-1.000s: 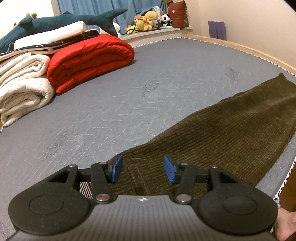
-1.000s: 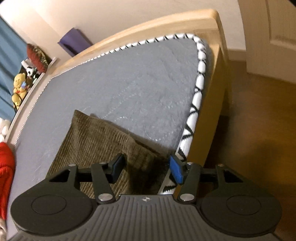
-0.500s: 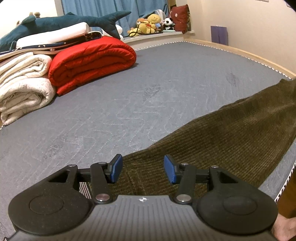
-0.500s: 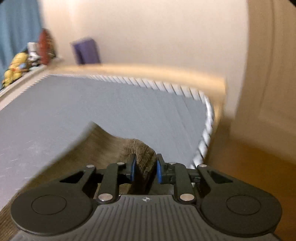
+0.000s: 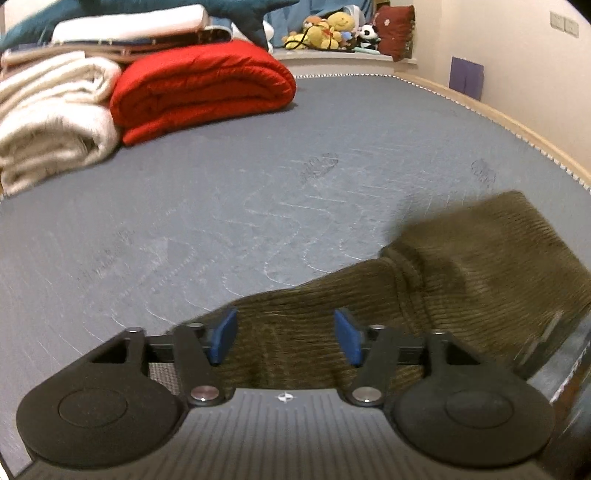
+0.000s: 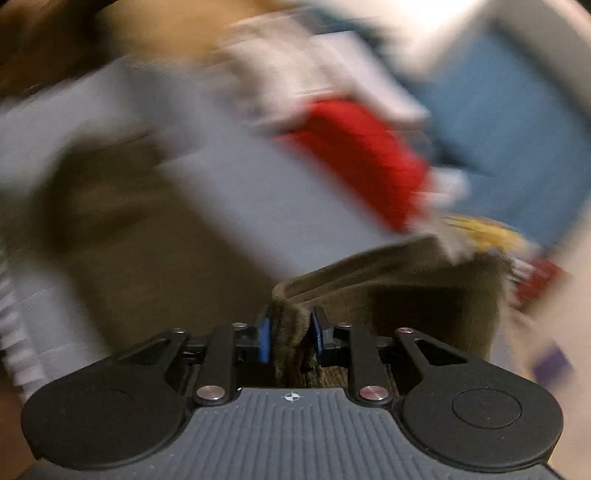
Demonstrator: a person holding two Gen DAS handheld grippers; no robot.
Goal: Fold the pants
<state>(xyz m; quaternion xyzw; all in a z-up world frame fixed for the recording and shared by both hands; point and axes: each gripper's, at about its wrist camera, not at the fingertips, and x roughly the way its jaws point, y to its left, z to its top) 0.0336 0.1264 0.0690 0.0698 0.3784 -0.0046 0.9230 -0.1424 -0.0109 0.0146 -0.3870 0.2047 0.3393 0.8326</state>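
A grey quilted mattress (image 5: pixel 258 177) with a pale wooden bed frame (image 5: pixel 524 129) along its far edge fills the left wrist view. On it lie the olive corduroy pants (image 5: pixel 461 266), stretched from under the left gripper (image 5: pixel 284 341) toward the right edge of the picture, where the far part is raised, doubled over the rest and blurred. The left gripper's jaws are opening; its blue pads (image 5: pixel 223 334) stand well apart over the fabric near the waist end, with cloth below and between them but not pinched.

The right wrist view is smeared by motion and shows what the left cannot: the right gripper (image 6: pixel 290 334) has its blue pads (image 6: pixel 264 336) set narrow and pressed on a bunched edge of the pants (image 6: pixel 388 291), which lifts off the bed beyond the pads. The reading says these jaws are easing open slightly, yet the cloth sits clamped between them. Behind, only blurred patches of grey, red and blue can be made out.

Only the left view gives the surroundings sharply: a folded red quilt (image 5: pixel 199 85) and rolled cream blankets (image 5: pixel 51 118) at the far left, well apart from the pants; a dark blue shark plush (image 5: pixel 255 14) on top; soft toys (image 5: pixel 325 31) and a red cushion (image 5: pixel 395 29) on the ledge.
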